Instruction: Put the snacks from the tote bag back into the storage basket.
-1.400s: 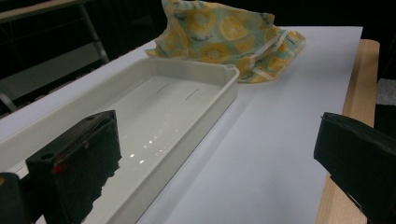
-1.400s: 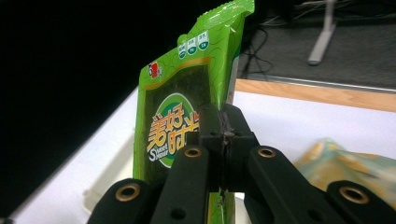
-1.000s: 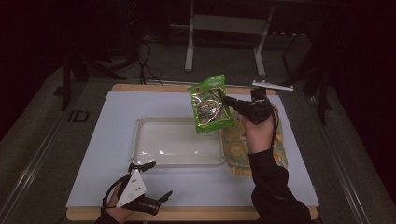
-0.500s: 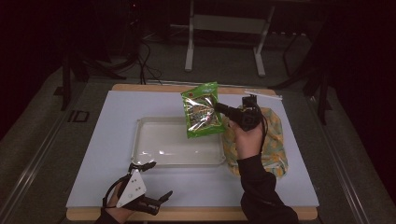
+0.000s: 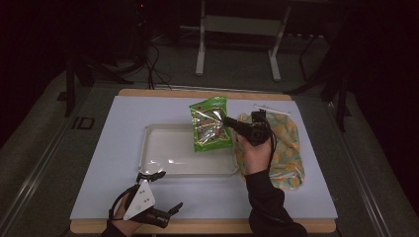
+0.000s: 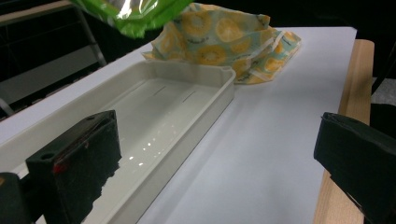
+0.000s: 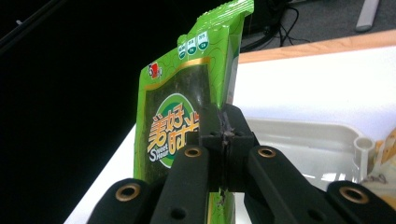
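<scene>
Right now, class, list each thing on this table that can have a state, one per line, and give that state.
Green plastic snack packet: sealed, upright, held above the tray's right end.
Shallow white plastic tray: empty, flat on the table.
Yellow patterned fabric bag: crumpled, lying flat right of the tray.
Right gripper: shut on the packet's edge.
Left gripper: open, holding nothing, near the table's front edge.

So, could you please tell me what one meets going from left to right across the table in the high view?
Left tool → white tray → green snack packet → right tool → yellow-patterned cloth bag.
</scene>
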`<state>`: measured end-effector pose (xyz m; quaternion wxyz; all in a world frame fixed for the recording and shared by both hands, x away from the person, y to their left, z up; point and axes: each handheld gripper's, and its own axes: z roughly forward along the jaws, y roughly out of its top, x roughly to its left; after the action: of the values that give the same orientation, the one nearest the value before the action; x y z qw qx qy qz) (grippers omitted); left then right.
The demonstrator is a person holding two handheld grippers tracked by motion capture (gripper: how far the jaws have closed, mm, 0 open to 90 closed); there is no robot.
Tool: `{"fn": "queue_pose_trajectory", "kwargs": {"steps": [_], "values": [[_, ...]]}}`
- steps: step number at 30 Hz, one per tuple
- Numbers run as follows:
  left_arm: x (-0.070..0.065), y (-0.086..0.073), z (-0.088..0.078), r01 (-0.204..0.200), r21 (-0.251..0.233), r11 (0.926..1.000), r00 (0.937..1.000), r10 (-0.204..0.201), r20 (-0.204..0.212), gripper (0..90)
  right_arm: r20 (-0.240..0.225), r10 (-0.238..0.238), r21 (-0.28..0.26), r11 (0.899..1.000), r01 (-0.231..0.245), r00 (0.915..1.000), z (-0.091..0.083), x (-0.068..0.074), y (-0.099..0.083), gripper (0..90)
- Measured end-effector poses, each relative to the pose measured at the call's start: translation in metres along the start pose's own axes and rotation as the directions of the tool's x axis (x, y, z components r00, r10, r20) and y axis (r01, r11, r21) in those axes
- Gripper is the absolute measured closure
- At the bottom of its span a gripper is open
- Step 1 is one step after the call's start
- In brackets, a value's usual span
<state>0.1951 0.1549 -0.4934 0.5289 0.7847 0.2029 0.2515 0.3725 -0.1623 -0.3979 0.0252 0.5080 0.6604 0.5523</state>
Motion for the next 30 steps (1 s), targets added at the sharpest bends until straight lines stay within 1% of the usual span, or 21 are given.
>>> {"fn": "queue_pose_trajectory", "kwargs": {"steps": [7,11,17,21,24,30], "values": [[-0.001,0.001,0.0,-0.003,0.001,1.0,1.0,0.003,0.002,1.1,0.014,0.056,-0.009,0.998,-0.056,0.9983,0.007,-0.012,-0.015,88.9],[-0.001,0.001,0.0,-0.005,0.0,1.0,1.0,0.005,0.005,1.1,0.024,0.086,0.001,0.996,-0.086,0.996,0.013,-0.02,-0.026,89.0],[-0.001,0.001,0.0,-0.005,0.001,1.0,1.0,0.005,0.006,1.1,0.034,0.117,0.011,0.993,-0.117,0.9926,0.02,-0.026,-0.038,88.9],[-0.001,0.001,0.0,-0.005,0.001,1.0,1.0,0.005,0.006,1.1,0.044,0.122,0.029,0.992,-0.124,0.9915,0.027,-0.03,-0.048,88.9],[-0.001,0.001,0.001,-0.006,0.005,1.0,0.9999,0.006,0.009,1.1,0.043,0.146,0.046,0.988,-0.147,0.9884,0.032,-0.034,-0.055,88.9],[-0.001,0.001,0.001,-0.003,0.003,1.0,1.0,0.003,0.008,1.1,0.053,0.164,0.061,0.984,-0.167,0.985,0.035,-0.039,-0.065,88.9]]}}
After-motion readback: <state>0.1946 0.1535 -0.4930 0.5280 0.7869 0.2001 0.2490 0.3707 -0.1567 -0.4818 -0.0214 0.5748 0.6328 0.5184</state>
